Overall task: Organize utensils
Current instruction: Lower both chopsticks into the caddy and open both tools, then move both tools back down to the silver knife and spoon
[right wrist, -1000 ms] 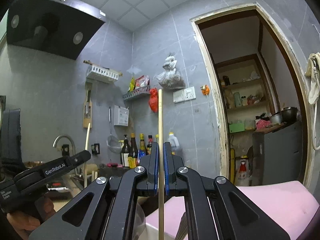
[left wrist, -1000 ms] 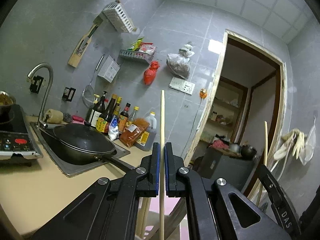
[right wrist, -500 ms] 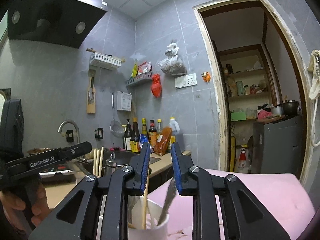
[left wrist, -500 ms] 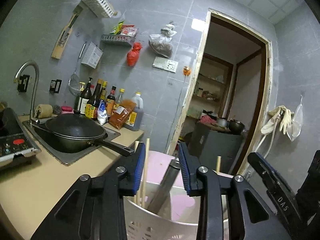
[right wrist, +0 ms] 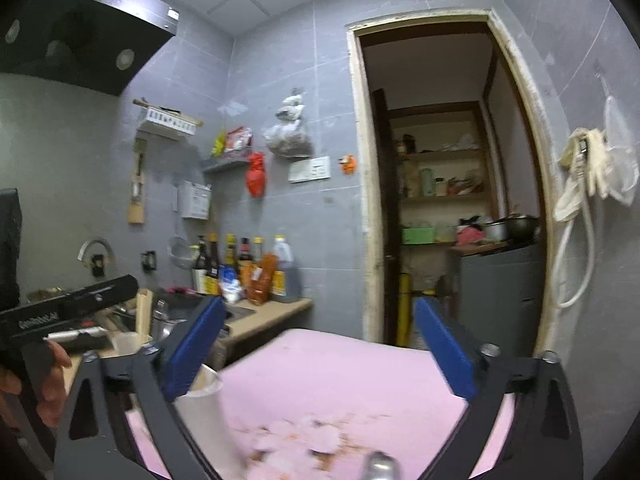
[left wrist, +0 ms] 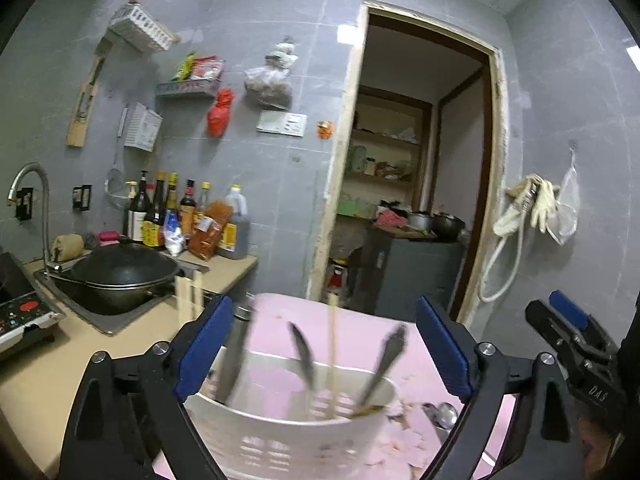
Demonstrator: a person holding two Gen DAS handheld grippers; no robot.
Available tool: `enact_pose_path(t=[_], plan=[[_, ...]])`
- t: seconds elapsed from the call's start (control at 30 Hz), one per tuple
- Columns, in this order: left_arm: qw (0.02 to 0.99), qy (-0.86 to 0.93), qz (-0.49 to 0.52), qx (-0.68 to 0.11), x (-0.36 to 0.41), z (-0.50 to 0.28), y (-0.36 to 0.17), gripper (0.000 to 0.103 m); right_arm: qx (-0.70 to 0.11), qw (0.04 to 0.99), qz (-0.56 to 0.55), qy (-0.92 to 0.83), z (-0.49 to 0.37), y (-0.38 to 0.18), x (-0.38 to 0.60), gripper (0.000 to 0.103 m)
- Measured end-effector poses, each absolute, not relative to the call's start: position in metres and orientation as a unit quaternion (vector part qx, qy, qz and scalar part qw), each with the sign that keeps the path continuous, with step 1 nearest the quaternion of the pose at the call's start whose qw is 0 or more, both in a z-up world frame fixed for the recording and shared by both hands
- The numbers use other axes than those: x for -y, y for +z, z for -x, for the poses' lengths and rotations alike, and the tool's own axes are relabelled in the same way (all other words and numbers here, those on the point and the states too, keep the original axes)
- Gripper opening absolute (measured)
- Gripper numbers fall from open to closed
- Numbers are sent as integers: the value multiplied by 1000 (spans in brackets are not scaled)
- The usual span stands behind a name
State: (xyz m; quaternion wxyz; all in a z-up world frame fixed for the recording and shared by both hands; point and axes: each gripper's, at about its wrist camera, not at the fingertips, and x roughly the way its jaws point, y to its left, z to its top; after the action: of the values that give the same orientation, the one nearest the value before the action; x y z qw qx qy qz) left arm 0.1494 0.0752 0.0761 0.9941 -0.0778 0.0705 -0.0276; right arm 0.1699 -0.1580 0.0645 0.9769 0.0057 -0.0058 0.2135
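Note:
A white slotted utensil holder (left wrist: 288, 436) stands on the pink mat (left wrist: 352, 320) right under my left gripper (left wrist: 320, 352), which is wide open and empty. In the holder stand a wooden chopstick (left wrist: 332, 356), several dark metal utensils (left wrist: 382, 364) and more chopsticks (left wrist: 186, 300) at its left. My right gripper (right wrist: 316, 352) is wide open and empty over the pink mat (right wrist: 340, 372); the holder's rim (right wrist: 204, 384) shows at its lower left. A metal spoon (left wrist: 442, 414) lies on the mat right of the holder, and a blurred metal utensil (right wrist: 378, 464) lies below my right gripper.
A black wok (left wrist: 120, 276) sits in the sink left of the holder. Sauce bottles (left wrist: 180, 216) line the wall. An induction hob (left wrist: 20, 312) is at far left. An open doorway (left wrist: 416, 180) is behind the mat. The other gripper (left wrist: 576, 348) shows at right.
Both grippers let go of their chopsticks, which dropped into the holder, and have opened wide. Both have tilted down toward the mat.

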Motion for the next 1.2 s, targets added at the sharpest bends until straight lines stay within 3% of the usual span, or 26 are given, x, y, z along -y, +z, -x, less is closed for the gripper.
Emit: enact_pose_path(t=[0.33,0.83,1.0,1.07,1.2], plan=[[988,-86,39,-125,-3,-155,54,92,-47,988,33,144,-158,46,229,103],[941,-124,-4,-313,55,-196,-16,92,-259,947,68,176,-169,-30,239,102],[919,-135,1,-370,57,-215,-35,91,-312,928,67,190,-177,-43,235,97],[909,-142,9,-392,56,-222,-41,90,-332,920,61,199,-181,-47,235,90],[892,-151,26,-426,53,-234,-53,76,-364,906,64,206,-188,-56,230,75]])
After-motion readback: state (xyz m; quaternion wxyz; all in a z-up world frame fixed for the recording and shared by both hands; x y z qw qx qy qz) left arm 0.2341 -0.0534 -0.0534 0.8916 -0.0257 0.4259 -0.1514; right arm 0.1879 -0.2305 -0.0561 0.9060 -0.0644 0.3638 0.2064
